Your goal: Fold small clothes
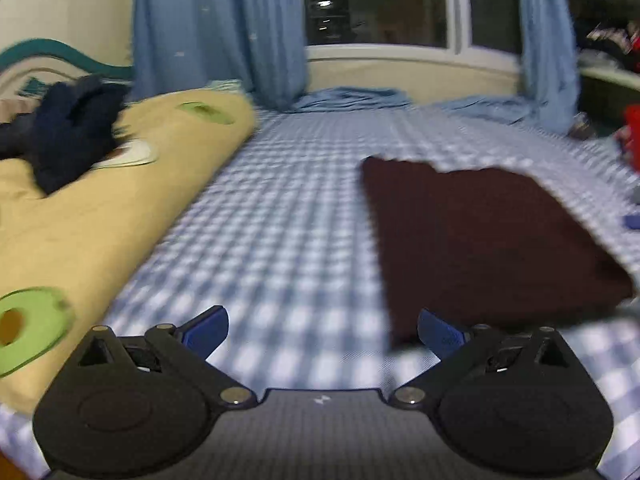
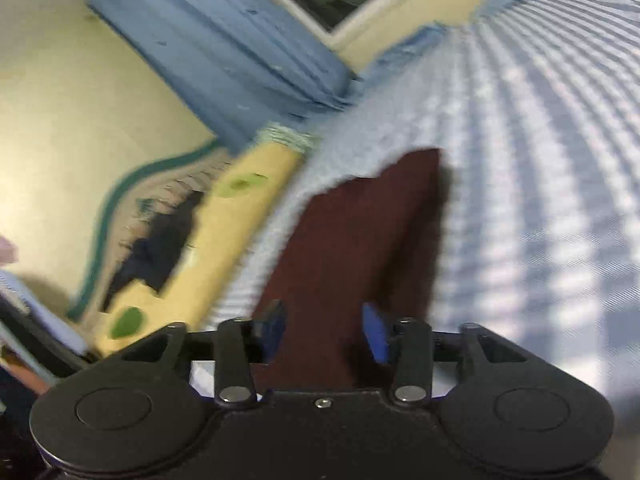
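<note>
While both views blur, the left gripper [image 1: 322, 330] has jaws spread wide over checked blue-white bedsheet [image 1: 288, 216], nothing between them; the right gripper [image 2: 324, 332] has jaws partly apart astride the maroon garment [image 1: 488, 236], grip uncertain. That garment lies flat, roughly rectangular, matte. Left of it, beyond: yellow quilt [image 1: 120, 200], dark crumpled cloth [image 1: 68, 128].

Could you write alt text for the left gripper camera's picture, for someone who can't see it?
A dark maroon cloth lies flat on a blue-and-white checked bed sheet, just right of the open, empty left gripper. A yellow blanket with a dark navy garment on it lies at left, blue curtains behind.
</note>
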`<state>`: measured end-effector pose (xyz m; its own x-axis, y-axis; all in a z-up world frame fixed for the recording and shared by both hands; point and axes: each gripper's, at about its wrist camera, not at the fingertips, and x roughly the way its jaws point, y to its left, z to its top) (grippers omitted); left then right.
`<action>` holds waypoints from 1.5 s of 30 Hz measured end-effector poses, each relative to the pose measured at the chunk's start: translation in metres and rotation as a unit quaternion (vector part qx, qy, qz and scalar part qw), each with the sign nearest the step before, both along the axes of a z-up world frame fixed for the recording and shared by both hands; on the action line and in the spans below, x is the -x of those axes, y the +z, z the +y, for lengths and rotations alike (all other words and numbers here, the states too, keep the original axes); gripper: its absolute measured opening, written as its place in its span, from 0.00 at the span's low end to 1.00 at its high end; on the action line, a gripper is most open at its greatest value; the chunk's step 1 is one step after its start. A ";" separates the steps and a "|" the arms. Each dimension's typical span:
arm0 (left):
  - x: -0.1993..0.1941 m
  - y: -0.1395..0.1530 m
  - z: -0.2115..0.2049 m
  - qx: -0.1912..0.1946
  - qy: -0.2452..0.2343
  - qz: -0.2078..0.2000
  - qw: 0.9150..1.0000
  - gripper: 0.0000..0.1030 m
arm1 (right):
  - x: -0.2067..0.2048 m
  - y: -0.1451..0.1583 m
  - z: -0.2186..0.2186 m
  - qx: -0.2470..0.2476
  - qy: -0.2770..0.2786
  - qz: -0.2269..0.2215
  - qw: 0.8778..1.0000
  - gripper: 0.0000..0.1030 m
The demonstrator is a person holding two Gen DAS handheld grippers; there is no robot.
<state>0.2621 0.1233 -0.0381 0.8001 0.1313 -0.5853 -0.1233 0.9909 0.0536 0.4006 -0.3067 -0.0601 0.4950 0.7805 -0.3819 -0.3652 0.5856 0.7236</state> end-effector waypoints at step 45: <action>0.009 0.011 0.002 0.029 -0.005 -0.002 1.000 1.00 | -0.089 -0.028 0.049 -0.067 0.091 0.015 0.994 0.53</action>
